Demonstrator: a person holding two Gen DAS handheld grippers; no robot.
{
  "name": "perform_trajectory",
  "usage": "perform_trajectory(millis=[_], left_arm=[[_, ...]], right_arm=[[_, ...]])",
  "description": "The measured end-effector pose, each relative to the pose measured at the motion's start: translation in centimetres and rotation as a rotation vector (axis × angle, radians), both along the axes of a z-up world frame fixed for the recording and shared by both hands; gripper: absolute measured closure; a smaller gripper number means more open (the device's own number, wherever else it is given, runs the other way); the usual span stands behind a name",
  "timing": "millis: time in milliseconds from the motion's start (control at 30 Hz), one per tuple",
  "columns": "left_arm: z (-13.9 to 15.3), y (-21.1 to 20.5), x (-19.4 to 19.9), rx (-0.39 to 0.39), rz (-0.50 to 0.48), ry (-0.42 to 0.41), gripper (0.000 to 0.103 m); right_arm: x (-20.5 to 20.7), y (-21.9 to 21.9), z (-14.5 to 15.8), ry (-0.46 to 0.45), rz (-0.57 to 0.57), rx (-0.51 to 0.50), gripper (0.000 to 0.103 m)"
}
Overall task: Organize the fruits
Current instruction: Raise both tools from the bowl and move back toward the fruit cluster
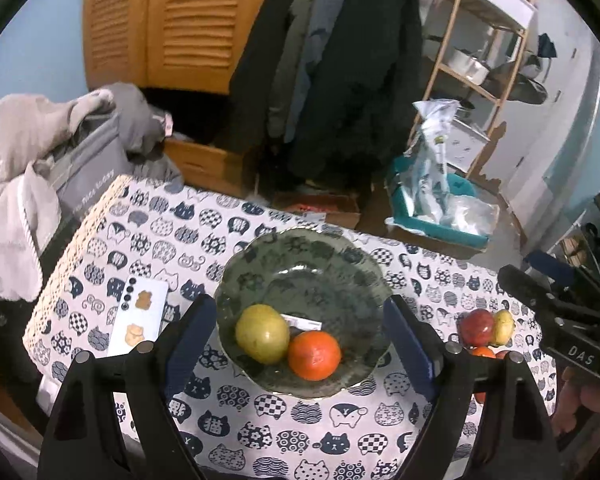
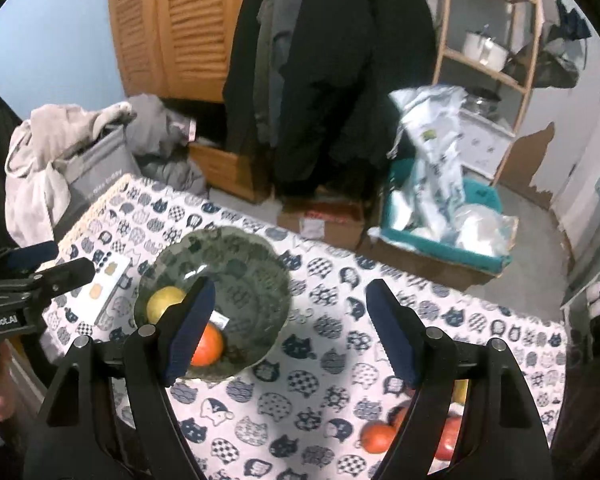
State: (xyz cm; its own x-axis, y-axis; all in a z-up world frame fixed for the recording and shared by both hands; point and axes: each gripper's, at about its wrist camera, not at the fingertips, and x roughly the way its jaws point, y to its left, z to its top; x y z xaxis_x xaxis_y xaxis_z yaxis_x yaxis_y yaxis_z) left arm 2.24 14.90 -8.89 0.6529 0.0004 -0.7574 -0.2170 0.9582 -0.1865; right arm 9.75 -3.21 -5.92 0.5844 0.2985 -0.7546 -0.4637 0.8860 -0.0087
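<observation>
A green patterned bowl (image 1: 300, 256) on the cat-print table holds a yellow-green fruit (image 1: 262, 333) and an orange fruit (image 1: 314, 355). My left gripper (image 1: 300, 340) is open and empty, its fingers either side of the bowl's near half. In the right wrist view the bowl (image 2: 236, 272) is at left with both fruits, the orange one (image 2: 210, 346) partly behind my finger. My right gripper (image 2: 290, 332) is open and empty above the table. Loose fruit lies at the table's right: a red apple (image 1: 477, 326), a yellow fruit (image 1: 503, 325), and orange fruit (image 2: 377, 436) near my right finger.
A white card with stickers (image 1: 140, 316) lies left of the bowl. The other gripper shows at the right edge (image 1: 560, 304). Beyond the table are a grey laundry bag (image 1: 88, 168), cardboard boxes, a teal bin (image 2: 444, 240) and a wooden shelf.
</observation>
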Motion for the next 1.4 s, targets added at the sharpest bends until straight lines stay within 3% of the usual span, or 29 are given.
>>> perform_trajectory(millis=[300, 533, 700, 967, 1400], left_arm=[[2.5, -2.7, -0.7, 0.041, -0.029, -0.07, 0.012], [4.5, -5.0, -1.3, 0.077, -0.052, -0.131, 0.004], [5.4, -6.6, -1.4, 0.084, -0.077, -0.153, 0.004], [6.0, -9.3, -0.9, 0.084, -0.13, -0.17, 0.001], [5.2, -14.5, 0.8, 0.091, -0.234, -0.14, 0.001]], right_arm=[[-2.5, -4.0, 3.4, -0.112, -0.029, 0.031, 0.024], [-3.8, -7.0, 4.9, -0.167, -0.057, 0.05, 0.024], [-4.7, -9.4, 5.6, -0.196, -0.081, 0.059, 0.024], [-5.6, -13.5, 5.8, -0.207, -0.147, 0.069, 0.024], [-5.8, -19.9, 3.7, -0.152, -0.276, 0.042, 0.024]])
